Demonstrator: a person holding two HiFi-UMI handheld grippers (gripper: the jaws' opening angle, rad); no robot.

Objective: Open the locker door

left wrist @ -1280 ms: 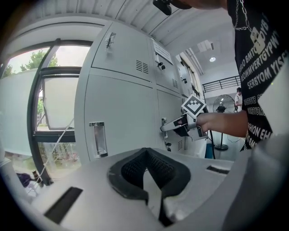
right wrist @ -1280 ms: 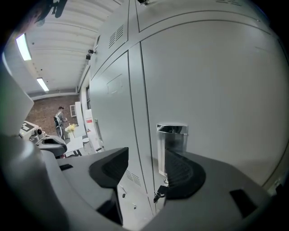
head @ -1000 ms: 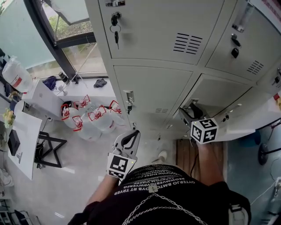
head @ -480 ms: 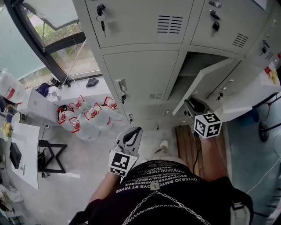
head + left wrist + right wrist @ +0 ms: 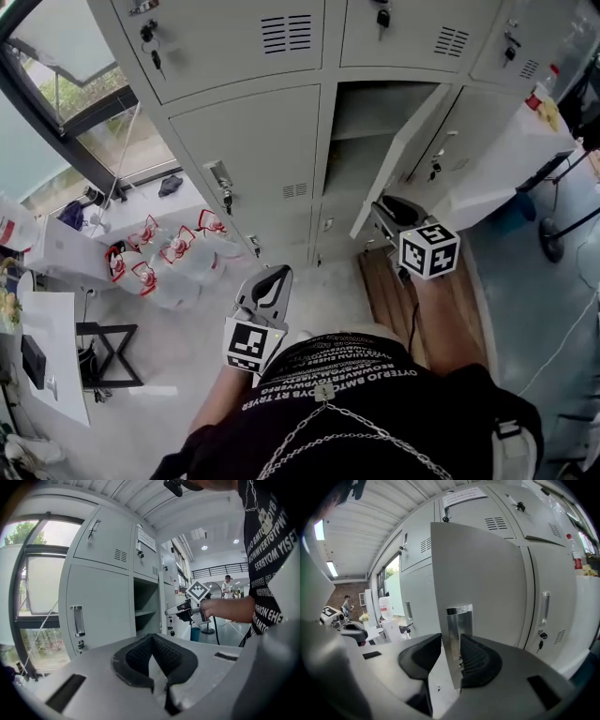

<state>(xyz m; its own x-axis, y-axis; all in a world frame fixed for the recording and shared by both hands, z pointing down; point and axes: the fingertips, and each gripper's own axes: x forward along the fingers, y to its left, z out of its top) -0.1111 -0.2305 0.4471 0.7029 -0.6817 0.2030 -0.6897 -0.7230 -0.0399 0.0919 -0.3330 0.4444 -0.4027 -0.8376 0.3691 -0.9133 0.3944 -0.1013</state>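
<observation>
**A:** Is the right gripper (image 5: 451, 654) gripping the door (image 5: 487, 569) properly?

**B:** Its fingers (image 5: 477, 657) are clenching the handle (image 5: 459, 620), one on each side, and the door is standing ajar from the locker (image 5: 370, 122). It should be pulling along the hinge's arc and staying square. The left gripper (image 5: 152, 639) is hanging closed and empty, away from the locker.

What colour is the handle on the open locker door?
The handle is shiny silver on a pale grey door; clearest in the right gripper view.
</observation>
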